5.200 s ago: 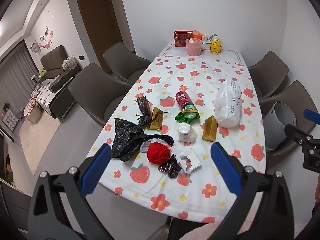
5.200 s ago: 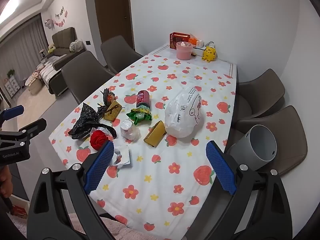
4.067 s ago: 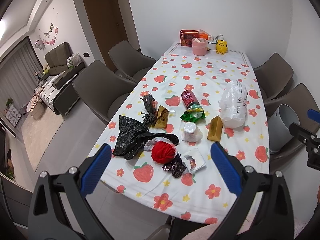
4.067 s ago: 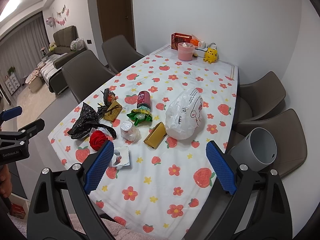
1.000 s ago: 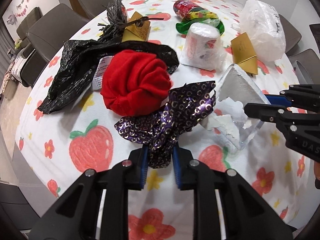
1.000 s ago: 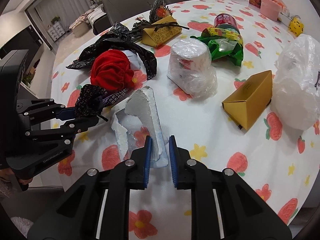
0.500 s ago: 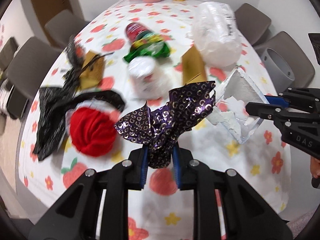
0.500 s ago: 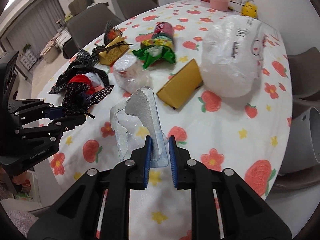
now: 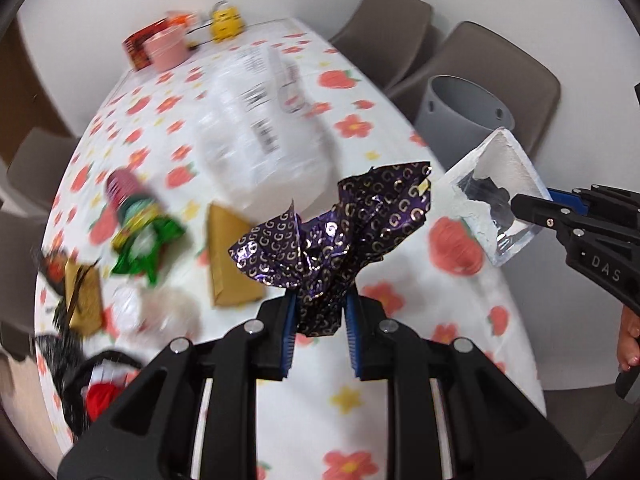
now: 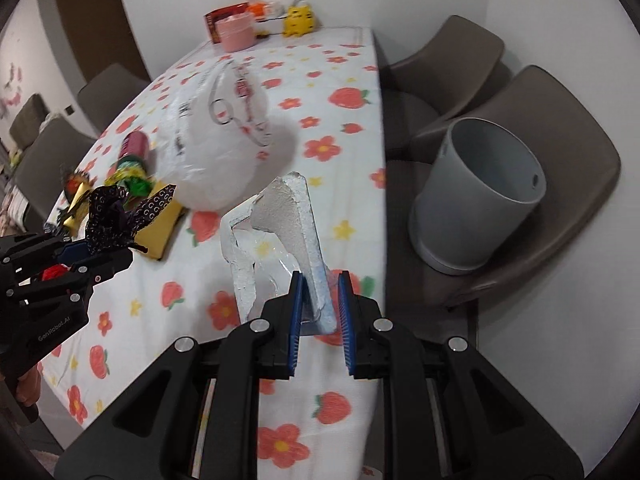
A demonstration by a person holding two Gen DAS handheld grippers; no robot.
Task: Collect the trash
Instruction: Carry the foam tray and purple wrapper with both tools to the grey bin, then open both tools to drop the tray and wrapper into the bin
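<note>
My left gripper (image 9: 320,330) is shut on a crumpled purple wrapper with gold rings (image 9: 332,224), lifted above the table. The same wrapper (image 10: 116,210) shows at the left of the right wrist view. My right gripper (image 10: 319,318) is shut on a torn clear plastic package with a white paper backing (image 10: 284,220), also held in the air; that package (image 9: 496,196) appears at the right of the left wrist view. A grey bin (image 10: 476,196) stands on a brown chair (image 10: 560,184) right of the table; the bin (image 9: 464,116) lies beyond the package.
On the strawberry tablecloth (image 10: 348,92) lie a white plastic bag (image 10: 216,136), a gold box (image 9: 228,260), a green wrapper (image 9: 140,240), a red can (image 10: 134,146), a red cloth (image 9: 100,398) and black plastic. A pink cup (image 10: 236,32) and yellow toy (image 10: 298,20) stand at the far end.
Both grippers have swung right and risen with their loads, away from the red cloth and toward the table's right edge, so the grey bin now shows close ahead.
</note>
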